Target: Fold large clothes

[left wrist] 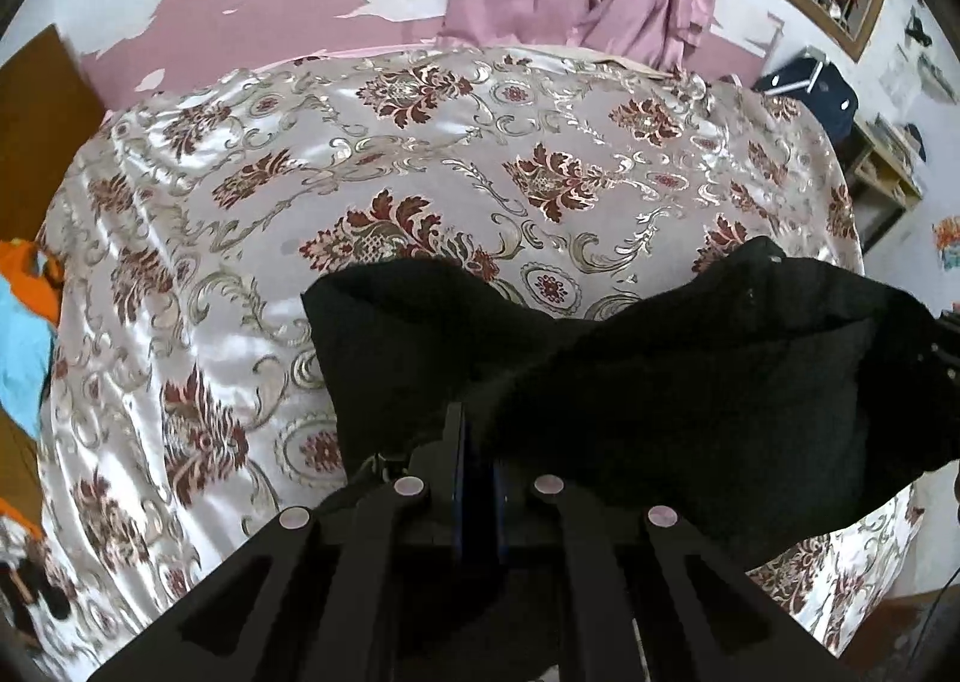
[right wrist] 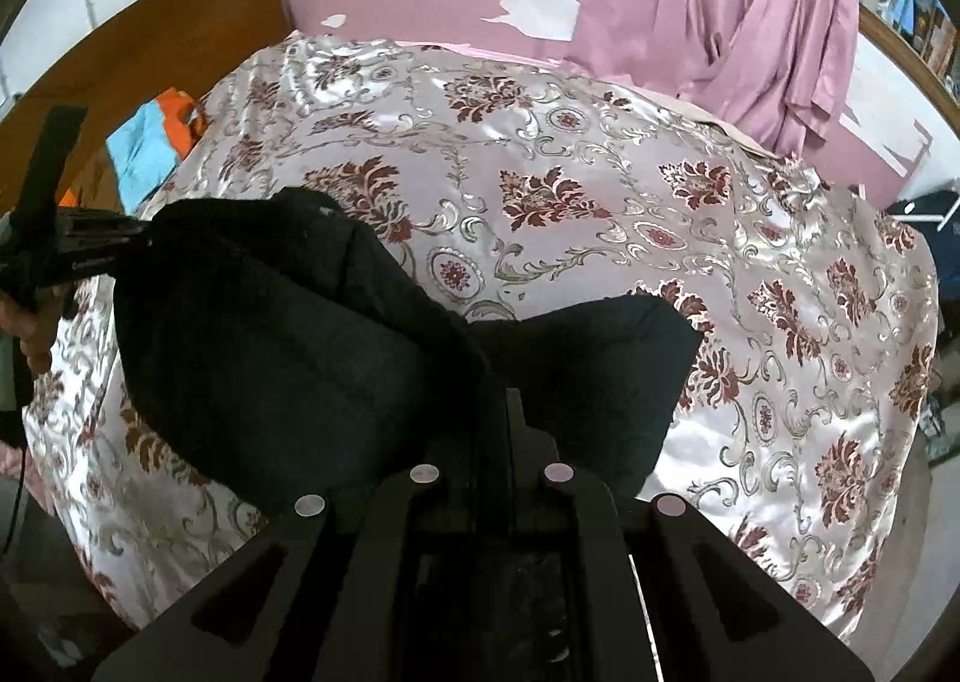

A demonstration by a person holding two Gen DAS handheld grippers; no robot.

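Together, 2 grippers hold a black garment stretched left to right above the near edge of a floral satin bedspread. The left gripper is clenched on its left end, the right gripper on its right end (neither nearer). Its long axis runs between them, sagging midway.
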